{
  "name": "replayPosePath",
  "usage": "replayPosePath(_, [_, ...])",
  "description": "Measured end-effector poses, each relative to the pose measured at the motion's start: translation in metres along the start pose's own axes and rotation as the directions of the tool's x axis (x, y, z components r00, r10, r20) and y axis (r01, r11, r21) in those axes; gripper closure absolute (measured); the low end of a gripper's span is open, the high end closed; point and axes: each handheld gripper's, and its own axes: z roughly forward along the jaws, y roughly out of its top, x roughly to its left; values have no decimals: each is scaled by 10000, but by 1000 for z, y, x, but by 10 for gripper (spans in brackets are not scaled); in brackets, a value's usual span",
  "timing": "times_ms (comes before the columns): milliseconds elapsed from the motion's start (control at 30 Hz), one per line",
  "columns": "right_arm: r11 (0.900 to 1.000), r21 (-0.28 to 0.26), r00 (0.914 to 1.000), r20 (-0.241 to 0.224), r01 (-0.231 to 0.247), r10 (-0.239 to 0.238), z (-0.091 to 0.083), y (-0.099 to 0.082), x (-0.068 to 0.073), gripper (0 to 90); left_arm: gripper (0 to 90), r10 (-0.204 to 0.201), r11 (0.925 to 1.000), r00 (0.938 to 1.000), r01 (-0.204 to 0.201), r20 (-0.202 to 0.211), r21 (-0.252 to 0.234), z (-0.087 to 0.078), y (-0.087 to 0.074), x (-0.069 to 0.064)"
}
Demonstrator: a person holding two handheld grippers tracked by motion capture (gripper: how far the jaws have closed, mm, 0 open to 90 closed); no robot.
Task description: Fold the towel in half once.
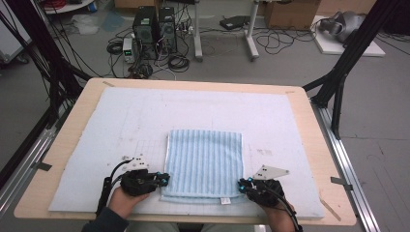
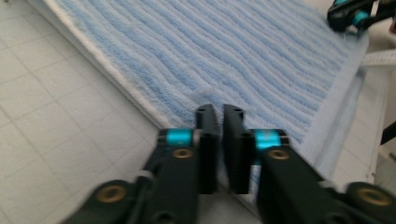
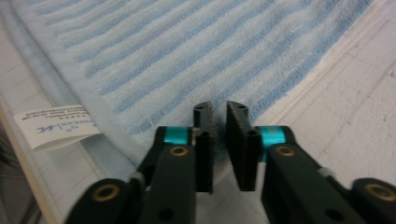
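- Two hands come in at the near edge of the table (image 1: 309,145), each with a gripper.
- Left gripper (image 1: 167,180) sits at the near left corner of the towel (image 1: 205,162); in the left gripper view its jaws stand almost together, a thin slit between them, right at the towel's white edge (image 2: 140,100). Whether cloth is pinched there I cannot tell.
- Right gripper (image 1: 240,184) sits at the near right corner, jaws likewise narrow, tips over the striped cloth (image 3: 187,60).
- Towel, blue striped and folded square, lies flat on the pale mat (image 1: 121,121), near the table's near edge, between the grippers.
- White label (image 3: 56,126) sticks out from the towel's near hem.
- Beyond the table, computer towers (image 1: 154,29) and cables lie on the floor.
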Motion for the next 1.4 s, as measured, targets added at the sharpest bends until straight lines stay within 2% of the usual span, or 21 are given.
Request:
replayPosePath(100, [9997, -55, 9997, 99, 236, -236, -1, 0, 1, 878, 895, 93, 10000, 10000, -93, -1, -12, 0, 0, -1])
replayPosePath(300, [9982, -553, 9997, 0, 223, -224, -9, 0, 1, 881, 898, -47, 9997, 9997, 53, 251, -241, -5, -2, 0])
replayPosePath(433, [9975, -663, 9997, -8, 252, -253, -13, 1, 2, 881, 899, -82, 9987, 9991, 104, 425, -501, -11, -1, 0])
replayPosePath(467, [9976, -641, 9997, 3, 245, -245, -13, 1, 2, 881, 899, -49, 9984, 9994, 68, 341, -559, -12, -1, -1])
replayPosePath(533, [9979, -608, 9997, -52, 236, -240, -12, 1, 3, 880, 894, -33, 9971, 10000, 26, -90, -757, -14, -3, -2])
replayPosePath(567, [9982, -551, 9996, -99, 241, -247, -11, 0, 3, 880, 852, -105, 9975, 9992, 79, -374, -702, -14, -3, -1])
replayPosePath(600, [9984, -520, 9997, -101, 215, -220, -10, 0, 3, 881, 708, -333, 9978, 9971, 293, -680, -589, -13, -4, 0])
replayPosePath(633, [9983, -519, 9996, -123, 252, -258, -9, -1, 2, 880, 623, -515, 9974, 9954, 471, -814, -546, -13, -4, 2])
replayPosePath(700, [9983, -540, 9996, -121, 232, -239, -9, -1, 1, 880, 587, -479, 9980, 9939, 435, -991, -466, -11, -5, 3])
replayPosePath(767, [9982, -543, 9996, -124, 239, -246, -9, -1, 1, 880, 548, -479, 9986, 9950, 457, -872, -269, -9, -5, 2])
replayPosePath(833, [9986, -500, 9997, -110, 200, -206, -9, -1, 2, 880, 577, -218, 9998, 9954, 214, -935, -51, -6, -4, -1])
replayPosePath(867, [9985, -516, 9997, -117, 195, -201, -8, -1, 2, 879, 629, -74, 10000, 9968, 73, -791, -15, -6, -4, -2])
replayPosePath(900, [9985, -510, 9997, -106, 206, -212, -8, -1, 1, 879, 721, 50, 10000, 9970, -47, -776, 33, -5, -4, -3])
replayPosePath(1000, [9985, -514, 9997, -95, 213, -218, -8, -2, 1, 879, 838, 464, 9988, 9953, -452, -845, 162, -4, -4, -7])
replayPosePath(1033, [9985, -508, 9997, -103, 217, -223, -8, -2, 1, 879, 860, 468, 9988, 9954, -457, -841, 153, -4, -4, -8])
replayPosePath(1167, [9987, -500, 9998, -99, 141, -146, -8, -2, 1, 878, 878, 489, 9988, 9953, -486, -841, 64, -5, -4, -8])
replayPosePath(1400, [9972, -706, 9997, -51, 234, -238, -14, 1, 3, 877, 878, 174, 9986, 9991, -193, -391, -490, -16, -1, -6])
